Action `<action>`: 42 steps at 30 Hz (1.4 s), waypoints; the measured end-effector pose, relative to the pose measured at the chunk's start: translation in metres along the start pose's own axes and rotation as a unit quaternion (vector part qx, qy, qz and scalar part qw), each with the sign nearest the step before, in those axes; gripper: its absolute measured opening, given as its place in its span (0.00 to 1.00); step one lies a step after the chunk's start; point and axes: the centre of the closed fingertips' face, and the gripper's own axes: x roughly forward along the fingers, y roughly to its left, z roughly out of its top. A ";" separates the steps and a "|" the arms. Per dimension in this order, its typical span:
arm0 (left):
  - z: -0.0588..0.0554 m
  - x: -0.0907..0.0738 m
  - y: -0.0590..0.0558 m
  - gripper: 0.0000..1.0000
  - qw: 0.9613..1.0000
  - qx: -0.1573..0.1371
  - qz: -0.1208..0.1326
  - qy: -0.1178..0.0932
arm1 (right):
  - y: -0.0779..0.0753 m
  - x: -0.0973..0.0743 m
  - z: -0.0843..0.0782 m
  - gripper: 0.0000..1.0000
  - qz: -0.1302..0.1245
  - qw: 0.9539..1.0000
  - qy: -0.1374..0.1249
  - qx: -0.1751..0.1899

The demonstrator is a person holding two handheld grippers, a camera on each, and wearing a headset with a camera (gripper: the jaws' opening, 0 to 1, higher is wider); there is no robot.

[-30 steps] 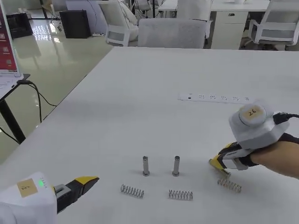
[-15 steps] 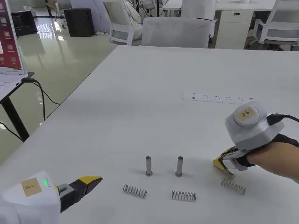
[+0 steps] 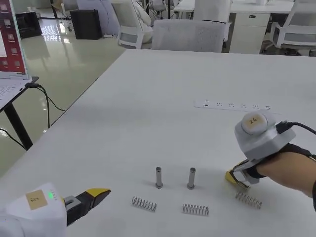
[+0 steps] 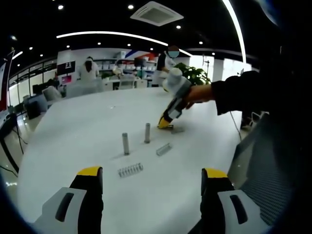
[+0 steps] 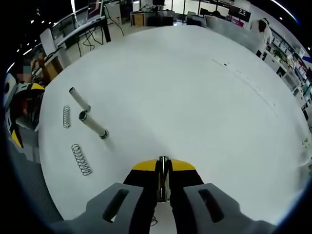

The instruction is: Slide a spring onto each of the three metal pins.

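Two metal pins [image 3: 159, 177] [image 3: 191, 178] stand upright near the front of the white table [image 3: 163, 98]. Three springs lie flat in front of them: left [image 3: 144, 203], middle [image 3: 195, 210], right [image 3: 248, 199]. My right gripper [image 3: 236, 177] rests low on the table just behind the right spring, shut on a third metal pin [image 5: 163, 179] that shows between its jaws in the right gripper view. My left gripper [image 3: 95, 195] hovers at the front left, open and holding nothing [image 4: 152, 192]; the left gripper view looks at both pins [image 4: 125, 144] [image 4: 147, 132] and the right gripper [image 4: 165, 122].
A white power strip [image 3: 232, 105] lies further back on the table. The table's left edge [image 3: 74, 106] drops to the floor, where a desk with a laptop [image 3: 10, 49] stands. Office chairs [image 3: 185, 34] line the far edge.
The head camera has shifted slightly. The right gripper's body has leaned a little towards the pins while its tip stays by the right spring. The pins and springs have not moved.
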 end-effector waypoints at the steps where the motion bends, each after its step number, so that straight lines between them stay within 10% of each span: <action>1: 0.000 0.000 0.000 0.79 1.000 0.000 0.000 0.000 | 0.000 -0.001 0.000 0.05 0.000 1.000 -0.001 0.002; 22: 0.003 0.000 -0.003 0.79 1.000 0.015 -0.006 -0.005 | 0.012 -0.041 0.006 0.05 -0.007 0.999 -0.049 0.014; 42: 0.003 -0.001 -0.005 0.79 1.000 0.022 -0.008 -0.006 | 0.031 -0.044 0.011 0.05 0.006 0.997 -0.078 0.004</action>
